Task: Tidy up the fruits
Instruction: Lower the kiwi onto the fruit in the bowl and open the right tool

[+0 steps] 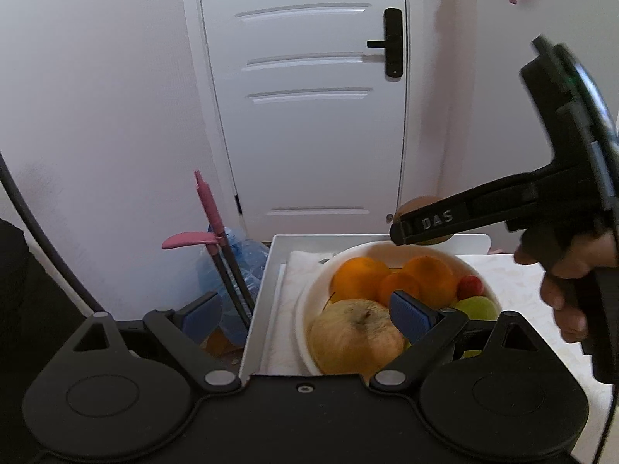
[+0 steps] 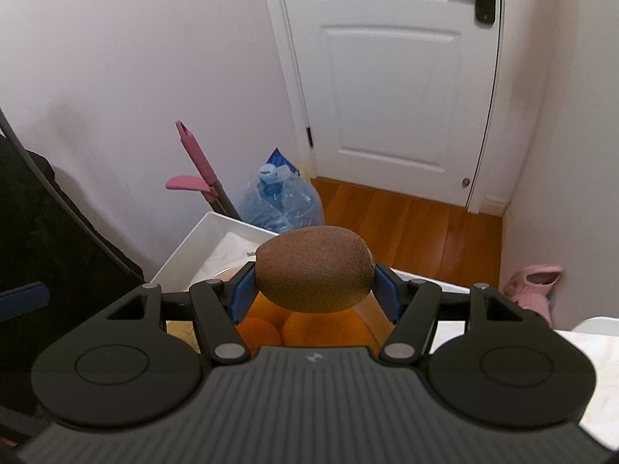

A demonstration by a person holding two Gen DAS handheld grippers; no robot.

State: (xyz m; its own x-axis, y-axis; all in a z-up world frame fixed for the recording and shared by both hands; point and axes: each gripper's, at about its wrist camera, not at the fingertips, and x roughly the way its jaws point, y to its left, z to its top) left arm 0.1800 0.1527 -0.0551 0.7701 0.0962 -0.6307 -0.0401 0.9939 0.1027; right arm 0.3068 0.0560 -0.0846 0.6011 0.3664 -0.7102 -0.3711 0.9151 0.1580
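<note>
The left gripper (image 1: 305, 317) hovers low near the white tray's (image 1: 257, 309) left wall, jaws spread wide and holding nothing, its right pad in front of a large yellowish apple (image 1: 354, 334). That apple lies in the white bowl (image 1: 406, 249) inside the tray, along with oranges (image 1: 427, 274), a green apple (image 1: 477, 307) and a small red fruit (image 1: 470, 284). Further right, the right gripper (image 2: 314, 294) holds a brown kiwi (image 2: 315, 268) pinched between its jaws, suspended above the bowl's far rim over the oranges. Most fruit appears gathered already; the kiwi is not yet set down, and lowering it into the bowl seems the remaining step.
</note>
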